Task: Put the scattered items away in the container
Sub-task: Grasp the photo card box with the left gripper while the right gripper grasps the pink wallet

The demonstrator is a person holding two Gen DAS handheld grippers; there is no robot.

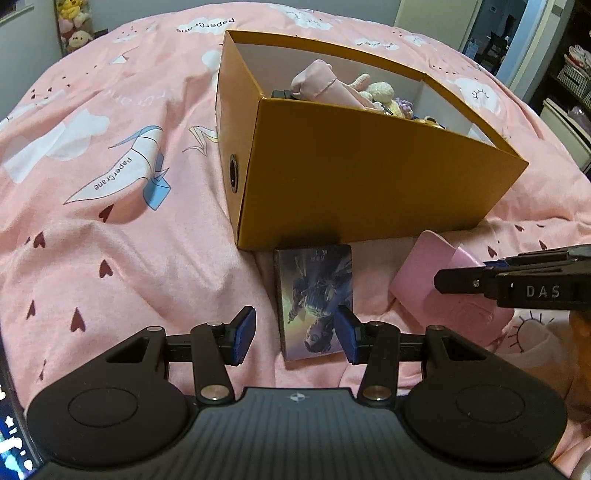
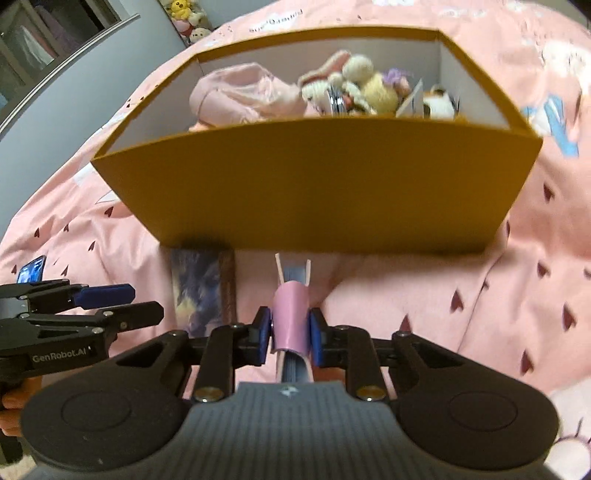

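Note:
An orange cardboard box (image 1: 369, 177) stands on the pink bedspread and holds a pink cloth (image 2: 243, 96), crocheted toys (image 2: 365, 88) and other small items. A picture card box (image 1: 316, 299) lies flat in front of it. My left gripper (image 1: 295, 334) is open just above the card box's near end, empty. My right gripper (image 2: 289, 328) is shut on a pink notebook (image 2: 290, 317), held edge-on just in front of the orange box (image 2: 317, 192). In the left wrist view the notebook (image 1: 421, 280) shows at the right with the right gripper (image 1: 465, 280) on it.
The pink bedspread (image 1: 110, 221) with crane and heart prints is rumpled around the box. Plush toys (image 1: 74, 22) sit at the far wall. Shelves and a doorway lie at the far right (image 1: 535, 44). The left gripper (image 2: 107, 302) shows at the left of the right wrist view.

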